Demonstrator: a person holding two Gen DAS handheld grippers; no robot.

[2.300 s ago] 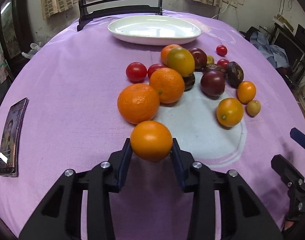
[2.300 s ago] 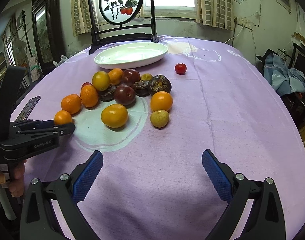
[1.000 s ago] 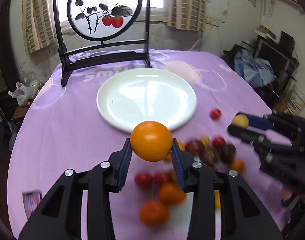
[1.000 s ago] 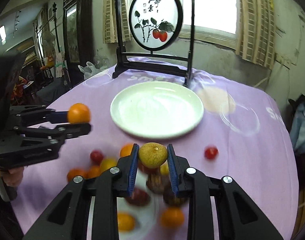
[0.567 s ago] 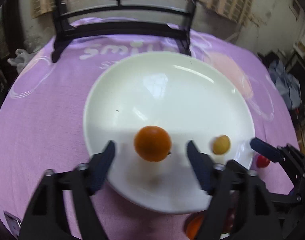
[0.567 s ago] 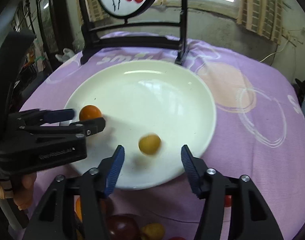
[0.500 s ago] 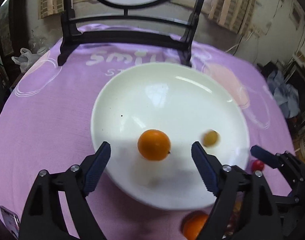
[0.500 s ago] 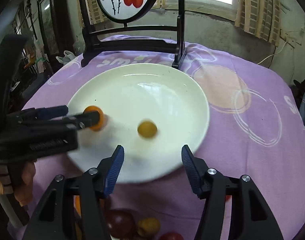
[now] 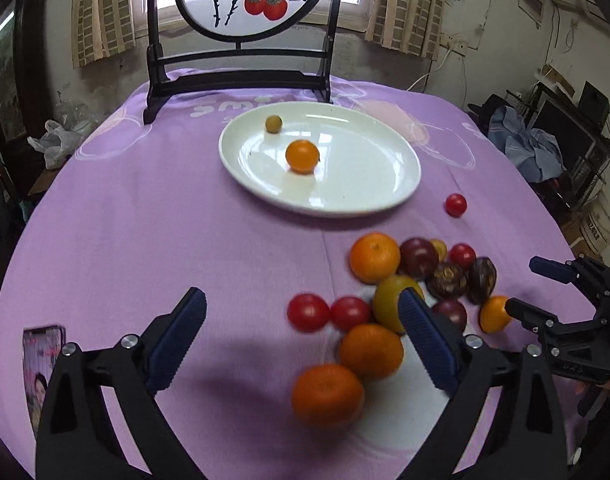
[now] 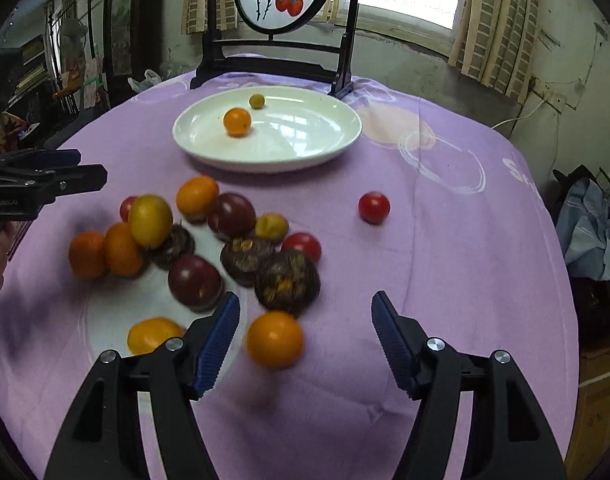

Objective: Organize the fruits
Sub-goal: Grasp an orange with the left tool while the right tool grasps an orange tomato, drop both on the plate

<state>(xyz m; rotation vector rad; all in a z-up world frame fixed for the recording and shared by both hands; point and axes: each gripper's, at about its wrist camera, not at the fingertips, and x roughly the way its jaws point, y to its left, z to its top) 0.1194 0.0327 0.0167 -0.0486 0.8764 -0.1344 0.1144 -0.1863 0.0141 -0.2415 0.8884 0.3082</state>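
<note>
left hand-held gripper (image 9: pixel 301 344) just opened, right hand-held gripper (image 10: pixel 305 344) too

White plate (image 10: pixel 305 152) holding orange (image 10: pixel 237 121), fruit pile (image 10: pixel 209 236) nearer

One plate (image 9: pixel 401 196) holds two fruits: an orange (image 9: pixel 302 156) and a small yellow fruit (image 9: pixel 273 124). One loose tomato (image 9: pixel 455 205).

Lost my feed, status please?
Both grippers, left and right, open, empty. Orange and small yellow fruit on plate. Pile unobstructed.
</note>
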